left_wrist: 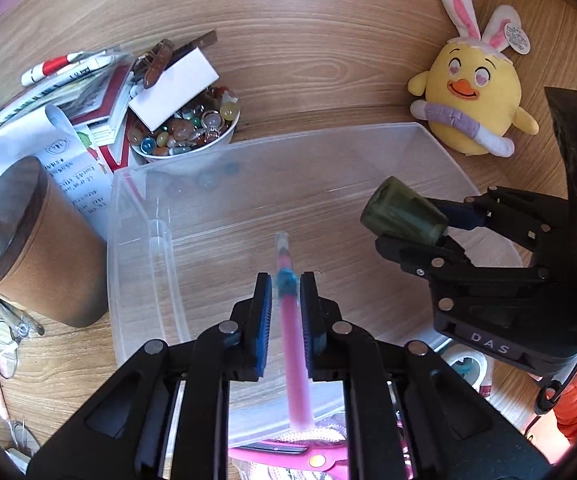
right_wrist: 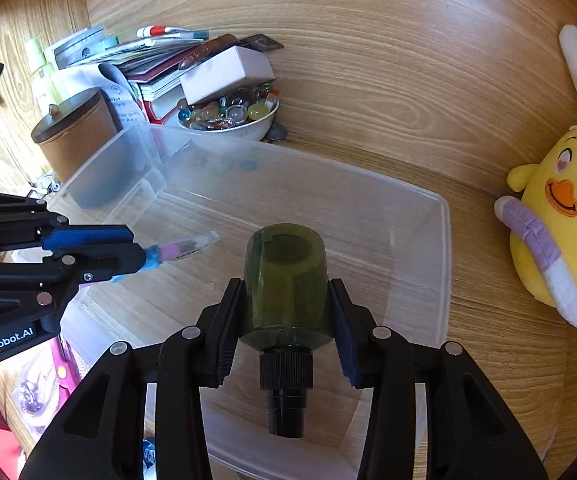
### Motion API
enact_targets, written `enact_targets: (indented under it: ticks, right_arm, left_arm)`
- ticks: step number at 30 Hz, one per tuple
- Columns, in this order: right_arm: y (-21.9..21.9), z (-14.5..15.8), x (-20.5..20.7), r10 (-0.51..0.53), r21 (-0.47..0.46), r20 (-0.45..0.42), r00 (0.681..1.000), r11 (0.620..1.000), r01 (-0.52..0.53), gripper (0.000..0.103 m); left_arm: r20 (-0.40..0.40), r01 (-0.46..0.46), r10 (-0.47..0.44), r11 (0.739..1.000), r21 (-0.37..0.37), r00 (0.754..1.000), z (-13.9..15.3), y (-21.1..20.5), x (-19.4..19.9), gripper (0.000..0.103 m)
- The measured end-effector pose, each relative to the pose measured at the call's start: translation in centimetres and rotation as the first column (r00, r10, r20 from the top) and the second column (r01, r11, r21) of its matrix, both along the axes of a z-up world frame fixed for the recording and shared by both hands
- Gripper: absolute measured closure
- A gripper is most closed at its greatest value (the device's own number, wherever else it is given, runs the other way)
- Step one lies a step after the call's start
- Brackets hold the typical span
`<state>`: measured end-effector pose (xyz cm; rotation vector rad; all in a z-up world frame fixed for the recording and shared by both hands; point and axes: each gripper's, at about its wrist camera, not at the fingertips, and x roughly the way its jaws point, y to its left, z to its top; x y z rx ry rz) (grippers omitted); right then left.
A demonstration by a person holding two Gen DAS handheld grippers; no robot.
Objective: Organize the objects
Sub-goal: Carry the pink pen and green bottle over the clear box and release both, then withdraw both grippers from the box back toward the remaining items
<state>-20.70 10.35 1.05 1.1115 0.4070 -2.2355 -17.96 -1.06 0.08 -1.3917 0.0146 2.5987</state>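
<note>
A clear plastic bin (left_wrist: pixel 192 160) (right_wrist: pixel 442 240) lies on the wooden desk, with nothing visible inside it. Over its left half my left gripper (left_wrist: pixel 285 280) (right_wrist: pixel 138 254) is shut on a pink pen (left_wrist: pixel 294 344) (right_wrist: pixel 176 250) with a blue band and a clear tip. Over its right half my right gripper (right_wrist: pixel 287 300) (left_wrist: pixel 428 220) is shut on a dark green bottle (right_wrist: pixel 288 280) (left_wrist: pixel 402 212) with a black ribbed neck, base pointing away from the camera. Both grippers point steeply down into the bin.
Behind the bin stand a white bowl of glass beads (left_wrist: pixel 192 128) (right_wrist: pixel 228 114), a pile of books and papers (left_wrist: pixel 68 96), and a brown lidded canister (left_wrist: pixel 36 240) (right_wrist: pixel 74 132). A yellow plush chick (left_wrist: pixel 474 92) (right_wrist: pixel 560 220) lies right. Pink scissors (left_wrist: pixel 288 458) sit at the near edge.
</note>
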Motion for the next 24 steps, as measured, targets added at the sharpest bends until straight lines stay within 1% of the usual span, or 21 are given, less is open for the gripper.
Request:
enact_targets:
  ticks: [1, 3, 5, 9, 10, 11, 12, 13, 14, 15, 17, 19, 24]
  right_arm:
    - [0.0, 0.0, 0.0, 0.003, 0.000, 0.006, 1.000, 1.000, -0.003, 0.064]
    - [0.1, 0.0, 0.1, -0.002, -0.002, 0.003, 1.000, 1.000, 0.002, 0.064]
    - [0.4, 0.2, 0.4, -0.006, -0.005, -0.005, 1.000, 1.000, 0.006, 0.064]
    - [1.0, 1.0, 1.2, -0.009, -0.015, -0.034, 0.999, 1.000, 0.009, 0.064]
    - [1.1, 1.3, 1.4, -0.010, -0.017, -0.045, 0.999, 1.000, 0.010, 0.062]
    - [1.3, 1.6, 1.7, -0.012, -0.020, -0.056, 0.998, 1.000, 0.011, 0.061]
    - [1.5, 1.9, 2.1, -0.013, -0.027, -0.066, 0.998, 1.000, 0.011, 0.058]
    - [1.7, 2.2, 2.4, -0.013, -0.034, -0.074, 0.997, 0.999, 0.010, 0.055]
    - [2.0, 2.6, 2.8, -0.012, -0.043, -0.082, 0.997, 0.999, 0.009, 0.053]
    - [2.3, 2.9, 3.3, -0.012, -0.052, -0.090, 0.996, 0.999, 0.007, 0.051]
    - [2.9, 3.4, 4.2, -0.009, -0.064, -0.105, 0.994, 0.998, 0.003, 0.047]
    - [3.6, 3.8, 5.2, -0.007, -0.078, -0.118, 0.993, 0.997, -0.002, 0.043]
    - [5.6, 4.1, 7.3, -0.007, -0.122, -0.116, 0.993, 0.992, -0.007, 0.034]
  left_arm:
    - [-0.006, -0.001, 0.001, 1.000, 0.002, 1.000, 0.2, 0.0, 0.2, 0.091]
    - [-0.020, -0.008, 0.008, 1.000, 0.008, 1.000, 0.5, -0.2, 0.6, 0.086]
    - [-0.038, -0.018, 0.018, 1.000, 0.012, 0.999, 1.0, -0.4, 1.1, 0.075]
    - [-0.090, -0.037, 0.037, 0.999, 0.004, 0.995, 2.1, -0.8, 2.6, 0.063]
    - [-0.102, -0.042, 0.042, 0.999, 0.004, 0.994, 2.4, -0.9, 3.1, 0.056]
    - [-0.114, -0.048, 0.049, 0.999, 0.008, 0.992, 2.7, -1.1, 3.5, 0.047]
    - [-0.128, -0.057, 0.058, 0.998, 0.011, 0.990, 3.0, -1.3, 4.0, 0.043]
    - [-0.144, -0.069, 0.070, 0.998, 0.009, 0.987, 3.3, -1.4, 4.5, 0.036]
    - [-0.160, -0.081, 0.081, 0.997, 0.006, 0.984, 3.6, -1.6, 5.1, 0.032]
    - [-0.173, -0.090, 0.089, 0.996, 0.000, 0.981, 3.8, -1.7, 5.7, 0.030]
    - [-0.193, -0.106, 0.103, 0.994, -0.007, 0.976, 4.1, -1.8, 6.8, 0.019]
    - [-0.202, -0.116, 0.112, 0.993, -0.011, 0.973, 4.1, -1.8, 7.8, 0.013]
    - [-0.203, -0.118, 0.105, 0.992, -0.050, 0.974, 3.3, -1.3, 10.0, 0.013]
